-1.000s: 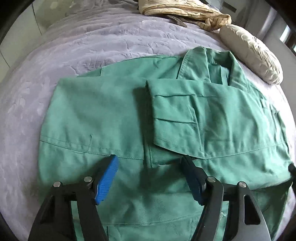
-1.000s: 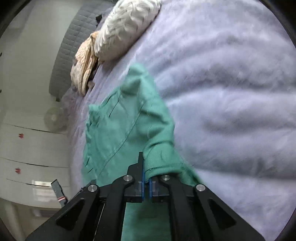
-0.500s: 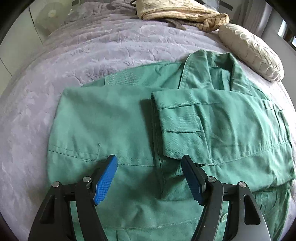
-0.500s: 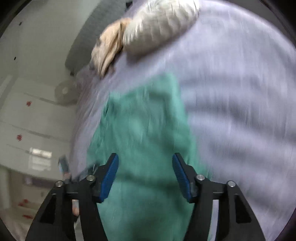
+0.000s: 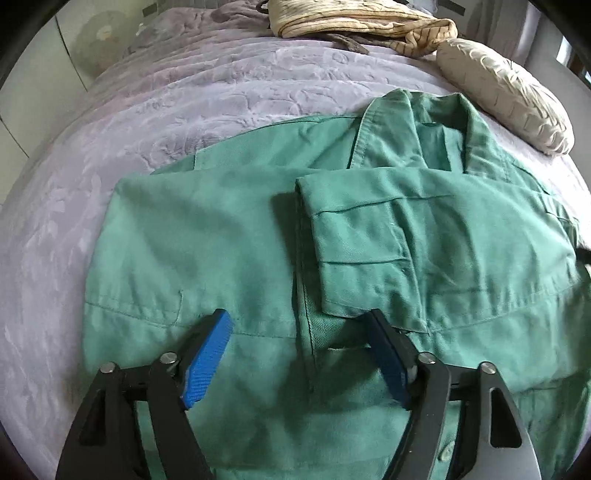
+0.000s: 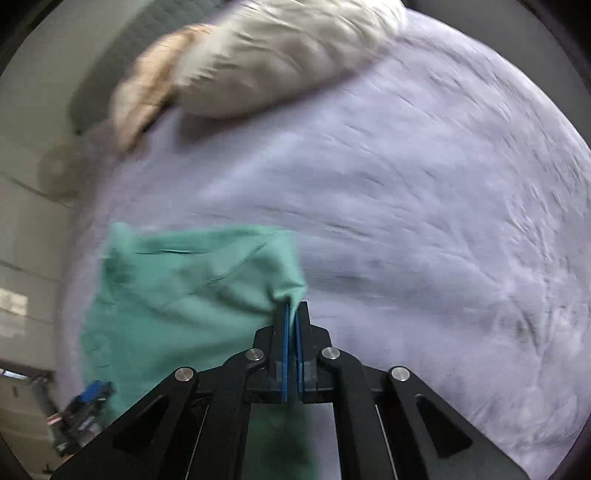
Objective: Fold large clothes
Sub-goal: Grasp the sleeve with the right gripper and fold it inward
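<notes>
A large green jacket [image 5: 229, 243] lies flat on the lilac bedspread [image 5: 110, 122], collar away from me, with one sleeve folded across its front [image 5: 369, 243]. My left gripper [image 5: 299, 350] is open and hovers just above the jacket's lower part, holding nothing. In the right wrist view my right gripper [image 6: 291, 314] is shut on a corner of the green jacket [image 6: 177, 295] and the cloth bunches up at its tips. The view is blurred by motion. The left gripper's blue pads [image 6: 92, 395] show at the lower left there.
A beige textured pillow [image 5: 506, 92] lies at the far right of the bed; it also shows in the right wrist view [image 6: 280, 51]. A striped tan cloth [image 5: 354, 18] is heaped at the head. A fan [image 5: 99, 37] stands by the far left wall.
My right gripper was shut on the jacket, opened half a second ago, and is now shut on a corner of it again. My left gripper stayed open and shifted slightly over the jacket.
</notes>
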{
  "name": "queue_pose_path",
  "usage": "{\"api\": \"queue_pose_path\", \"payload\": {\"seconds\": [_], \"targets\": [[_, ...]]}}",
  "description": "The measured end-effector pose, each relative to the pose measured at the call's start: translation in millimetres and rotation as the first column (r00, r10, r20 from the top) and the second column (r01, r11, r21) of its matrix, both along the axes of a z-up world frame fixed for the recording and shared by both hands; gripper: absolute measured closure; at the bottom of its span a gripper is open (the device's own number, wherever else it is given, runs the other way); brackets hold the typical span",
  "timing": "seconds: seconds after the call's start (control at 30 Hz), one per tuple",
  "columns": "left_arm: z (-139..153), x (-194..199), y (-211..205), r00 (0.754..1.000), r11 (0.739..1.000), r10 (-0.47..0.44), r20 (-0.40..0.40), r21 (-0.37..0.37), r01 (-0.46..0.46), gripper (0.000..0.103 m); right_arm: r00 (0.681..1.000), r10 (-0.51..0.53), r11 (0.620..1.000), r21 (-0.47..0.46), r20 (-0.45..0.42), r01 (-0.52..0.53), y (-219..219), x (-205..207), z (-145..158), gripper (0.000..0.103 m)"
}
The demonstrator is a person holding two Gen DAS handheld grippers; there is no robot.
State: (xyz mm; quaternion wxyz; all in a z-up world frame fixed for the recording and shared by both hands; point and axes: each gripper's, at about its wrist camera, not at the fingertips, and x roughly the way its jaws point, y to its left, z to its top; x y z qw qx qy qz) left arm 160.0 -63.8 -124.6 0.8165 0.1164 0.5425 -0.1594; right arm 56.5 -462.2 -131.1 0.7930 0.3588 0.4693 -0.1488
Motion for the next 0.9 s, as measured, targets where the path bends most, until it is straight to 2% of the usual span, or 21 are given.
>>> {"api": "queue_pose_path", "payload": {"seconds": [0.03,0.07,0.13,0.2,0.27,0.33,0.43,0.5,0.57,0.6,0.63,0.73,0.9], "targets": [[-2,1,0,1.0,1.0,0.002,0.001,0.004,-0.002,0.022,0.998,-0.028,0.999,-0.022,-0.054,0.027,-8,-4,-12,0.103],[-2,2,1,1.0,1.0,0.007,-0.008,0.001,-0.007,0.022,0.997,-0.048,0.999,0.003,-0.06,0.048,-14,-11,-21,0.103],[2,3,5,1.0,1.0,0.003,-0.014,-0.004,-0.003,0.022,0.993,-0.119,0.986,0.116,0.007,0.117,-23,-31,-24,0.103],[6,3,8,1.0,1.0,-0.001,-0.005,0.01,0.001,0.022,0.99,-0.137,0.981,0.143,0.044,0.13,-20,-47,-14,0.103],[15,1,14,1.0,1.0,-0.008,0.0,-0.005,0.008,0.022,0.992,-0.111,0.984,0.146,0.062,0.101,-9,-60,-1,0.097],[24,-3,17,1.0,1.0,-0.021,0.002,-0.022,0.021,0.022,0.993,-0.063,0.988,0.149,0.096,0.048,11,-69,14,0.097],[23,-11,13,0.999,0.999,-0.048,0.012,0.005,0.048,0.022,0.991,0.022,0.99,0.135,0.13,-0.04,46,-81,31,0.097],[11,-13,11,0.999,0.997,-0.052,0.011,0.055,0.051,0.022,0.991,0.067,0.987,0.136,0.112,-0.082,67,-85,26,0.097],[4,-11,16,0.999,0.999,-0.039,-0.005,0.023,0.039,0.021,0.996,0.091,0.992,0.083,0.017,-0.092,81,-86,10,0.097],[3,-10,20,0.999,1.0,-0.027,-0.017,0.001,0.027,0.021,0.995,0.09,0.994,0.063,-0.03,-0.088,84,-89,-1,0.1],[5,-9,22,0.999,1.0,-0.02,-0.026,-0.005,0.02,0.021,0.996,0.078,0.993,0.087,-0.043,-0.074,83,-94,-14,0.103],[14,-15,31,1.0,0.999,-0.025,-0.003,0.036,0.025,0.021,1.0,-0.015,0.98,0.197,0.009,0.013,74,-116,-22,0.103],[17,-30,48,0.999,0.996,-0.029,-0.036,0.087,0.032,0.021,1.0,-0.007,0.988,0.153,-0.023,0.01,91,-133,-3,0.1]]}}
